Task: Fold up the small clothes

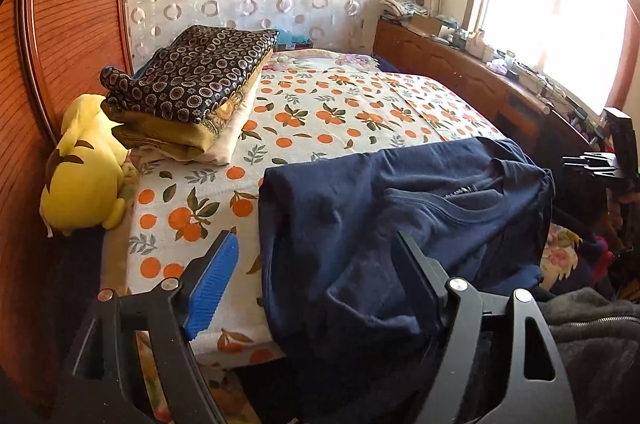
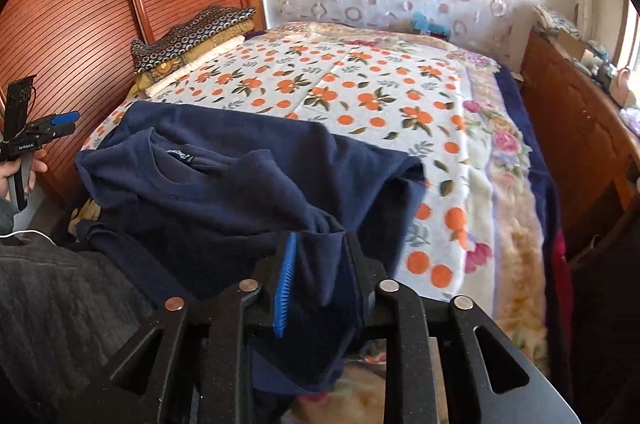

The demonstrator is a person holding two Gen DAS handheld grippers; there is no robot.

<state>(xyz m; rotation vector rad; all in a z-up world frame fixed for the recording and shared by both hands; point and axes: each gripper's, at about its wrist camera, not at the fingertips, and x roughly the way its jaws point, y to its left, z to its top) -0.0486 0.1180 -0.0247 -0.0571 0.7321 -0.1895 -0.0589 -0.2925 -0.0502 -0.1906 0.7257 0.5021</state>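
Only our left wrist view shows the yellow plush (image 1: 82, 167) beside the bed (image 1: 360, 103). We see the navy shirt (image 2: 240, 183) on the bed's near edge — right hand-held gripper (image 2: 320, 280) clenched on its fabric, left hand-held gripper (image 1: 316, 276) released.

A navy shirt (image 1: 360, 224) is seen on a white bedsheet (image 1: 320, 103) printed with oranges and green leaves; a yellow plush toy (image 1: 84, 163) and a dark ring-patterned folded cloth (image 1: 192, 71) are shown
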